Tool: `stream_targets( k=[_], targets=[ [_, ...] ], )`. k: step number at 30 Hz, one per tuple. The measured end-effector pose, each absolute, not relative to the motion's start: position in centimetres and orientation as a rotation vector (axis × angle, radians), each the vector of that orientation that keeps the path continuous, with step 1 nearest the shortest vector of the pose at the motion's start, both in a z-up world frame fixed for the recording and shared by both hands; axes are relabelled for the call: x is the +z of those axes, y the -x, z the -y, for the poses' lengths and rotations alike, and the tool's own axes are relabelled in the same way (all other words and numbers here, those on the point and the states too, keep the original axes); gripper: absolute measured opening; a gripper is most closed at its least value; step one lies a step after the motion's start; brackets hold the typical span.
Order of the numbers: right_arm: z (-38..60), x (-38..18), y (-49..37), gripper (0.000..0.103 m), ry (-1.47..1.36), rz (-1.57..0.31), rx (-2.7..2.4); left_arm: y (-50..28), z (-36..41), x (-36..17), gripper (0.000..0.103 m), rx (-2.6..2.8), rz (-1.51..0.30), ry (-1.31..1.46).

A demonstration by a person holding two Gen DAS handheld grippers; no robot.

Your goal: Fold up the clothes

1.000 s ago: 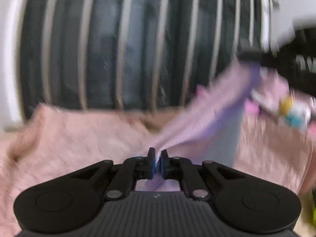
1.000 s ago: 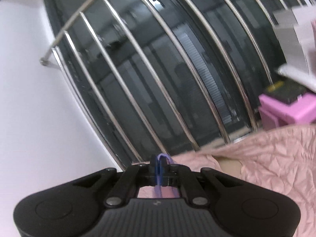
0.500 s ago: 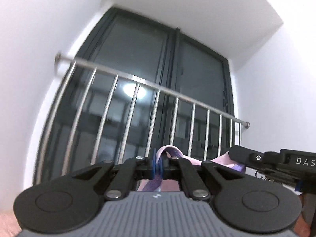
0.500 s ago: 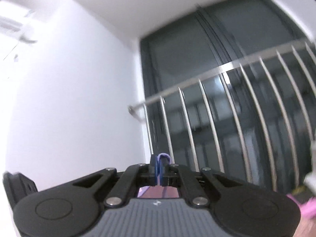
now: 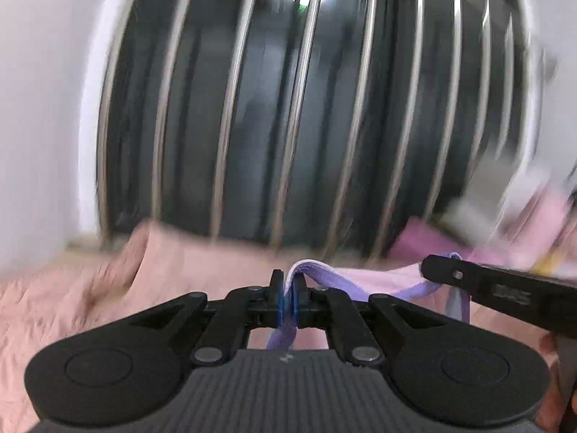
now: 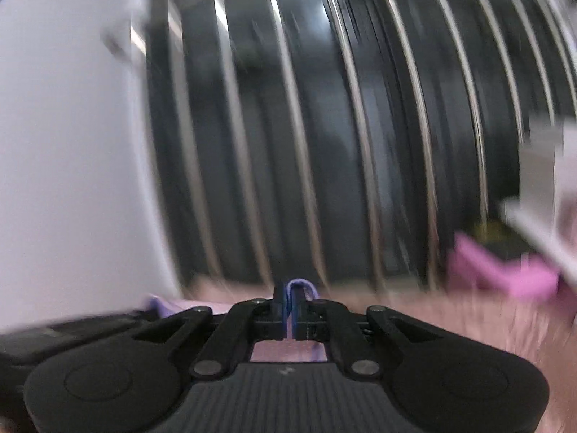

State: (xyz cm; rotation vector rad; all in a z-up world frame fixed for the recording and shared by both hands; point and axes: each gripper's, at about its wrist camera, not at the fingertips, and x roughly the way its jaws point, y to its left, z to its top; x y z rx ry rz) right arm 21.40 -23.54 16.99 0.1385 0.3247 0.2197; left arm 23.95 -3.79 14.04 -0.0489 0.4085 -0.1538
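Observation:
A pale pink garment with a lilac trim (image 5: 378, 278) hangs stretched between both grippers over a pink bedspread (image 5: 72, 306). My left gripper (image 5: 287, 301) is shut on a fold of the lilac trim. The right gripper (image 5: 438, 270) shows at the right of the left wrist view, pinching the same trim. In the right wrist view my right gripper (image 6: 288, 310) is shut on a lilac loop of the garment (image 6: 301, 287), and the left gripper's dark body (image 6: 72, 328) sits low at the left. Both views are motion-blurred.
A dark glass door behind a steel railing (image 5: 288, 126) fills the background, with a white wall (image 6: 65, 144) to its left. Magenta boxes (image 6: 505, 274) and grey-white items (image 6: 541, 180) stand at the right beyond the bedspread (image 6: 487, 317).
Both grippers have tipped down from facing the ceiling and upper door, so the bedspread is back in view. Both stay shut on the garment.

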Motion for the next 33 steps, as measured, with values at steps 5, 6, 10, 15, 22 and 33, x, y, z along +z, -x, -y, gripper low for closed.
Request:
stream_targets(
  k=[5,6,10,15,22,33],
  targets=[
    [24.1,7.2,-29.9,0.044,-0.133,-0.741,0.099,-30.9,4.2,6.1,0.061,-0.076,-0.763,-0.06],
    [24.4,5.8,-30.9,0.044,-0.127,-0.813,0.081,-31.3,4.1,5.6,0.062,-0.061,-0.796,-0.081],
    [25.4,7.2,-30.3,0.077,-0.131,-0.843,0.092,-29.2,4.6,6.7,0.103,-0.101,-0.709,-0.244],
    [25.8,7.0,-29.8,0.083,-0.102,-0.993,0.216,-28.9,5.6,6.1,0.1,-0.201,-0.784,-0.257],
    [24.1,4.3,-30.3,0.02,0.001,-1.054,0.246,-30.3,5.8,2.9,0.007,-0.174,-0.857,-0.237],
    [24.2,7.3,-28.4,0.068,0.025,-0.67,0.198,-28.4,2.2,7.2,0.095,-0.021,-0.545,-0.117]
  ],
)
